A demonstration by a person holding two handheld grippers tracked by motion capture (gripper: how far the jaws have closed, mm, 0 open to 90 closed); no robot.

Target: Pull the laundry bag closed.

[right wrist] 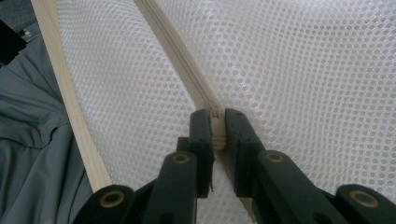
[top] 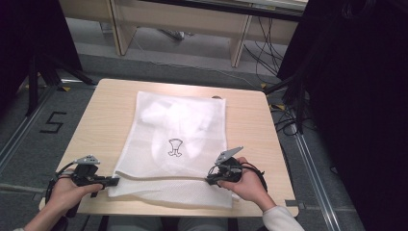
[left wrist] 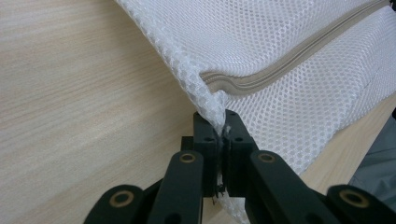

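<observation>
A white mesh laundry bag [top: 175,139] with a small black printed emblem lies flat on the wooden table [top: 101,120]; something white is inside it. A beige zipper [top: 163,178] runs across its near end. My left gripper [top: 114,180] is shut on the bag's near left corner [left wrist: 215,114], beside the zipper's end [left wrist: 233,84]. My right gripper [top: 210,180] is shut on the zipper [right wrist: 196,88] near the bag's right side, its jaws pinching the zipper at its slider [right wrist: 217,128]. The mesh [right wrist: 303,74] spreads on both sides of the zipper.
The table's near edge [top: 159,209] lies just below the bag. Grey floor surrounds the table, with cables [top: 267,53] at the back right and black stands [top: 41,72] at the left. A wooden bench [top: 183,21] stands far behind.
</observation>
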